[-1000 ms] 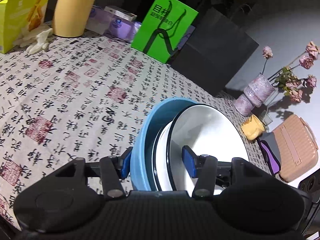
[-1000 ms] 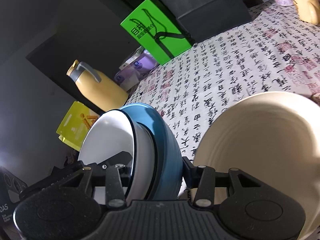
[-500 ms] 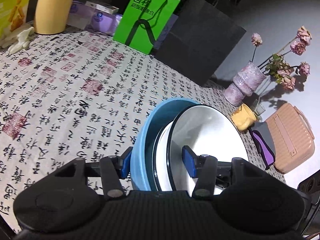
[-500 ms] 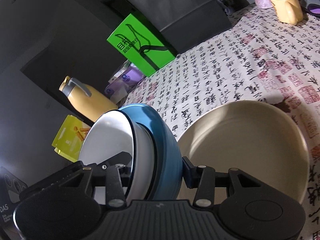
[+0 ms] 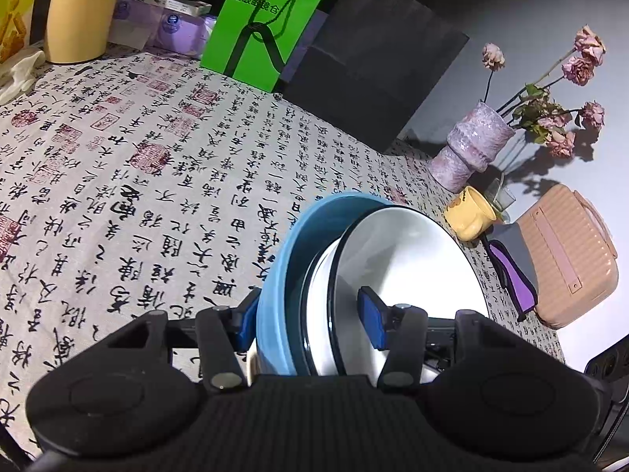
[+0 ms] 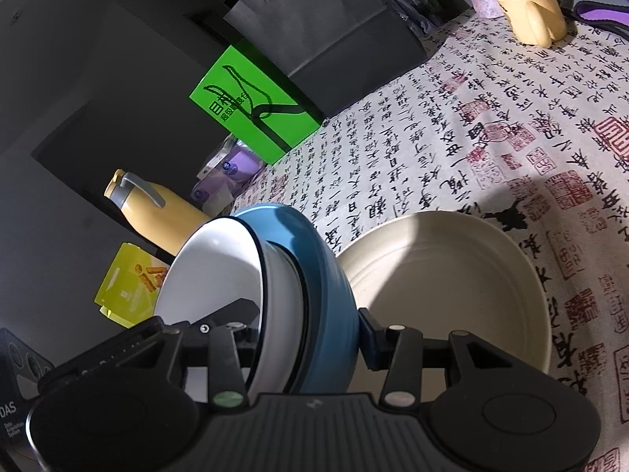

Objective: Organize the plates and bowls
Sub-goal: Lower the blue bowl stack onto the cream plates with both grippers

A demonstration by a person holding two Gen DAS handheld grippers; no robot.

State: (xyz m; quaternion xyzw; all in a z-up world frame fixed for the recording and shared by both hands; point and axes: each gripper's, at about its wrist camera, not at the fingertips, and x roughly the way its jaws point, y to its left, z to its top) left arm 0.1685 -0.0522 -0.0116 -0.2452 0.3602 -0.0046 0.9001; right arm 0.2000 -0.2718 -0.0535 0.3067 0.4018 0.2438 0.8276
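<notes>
A blue bowl (image 5: 275,275) with a white bowl (image 5: 409,259) nested inside it is held tilted on edge above the desk (image 5: 157,181), gripped from both sides. The left gripper (image 5: 310,314) pinches the stacked rims: one blue pad lies against the blue bowl's outer wall, the other presses inside the white bowl. The right gripper (image 6: 310,338) clamps the same stack from the opposite side, one pad on the blue bowl's outside and the other finger, largely hidden, behind the white bowl's (image 6: 212,275) rim.

Just right of the stack in the right wrist view, a cream bowl (image 6: 452,295) sits upright on the desk, its near side partly behind the blue bowl (image 6: 326,287); whether they touch I cannot tell.

The desk carries a cloth printed with black calligraphy and red seals. At its far edge stand a green bag (image 5: 267,19) and a black bag (image 5: 377,55) beside it, with purple packs (image 5: 173,27) and a yellow flask (image 5: 78,8) further left. At far right are a purple vase (image 5: 471,145) of dried roses, a yellow mug (image 5: 471,216) near it, and a pink case (image 5: 566,259) off the desk's edge.
</notes>
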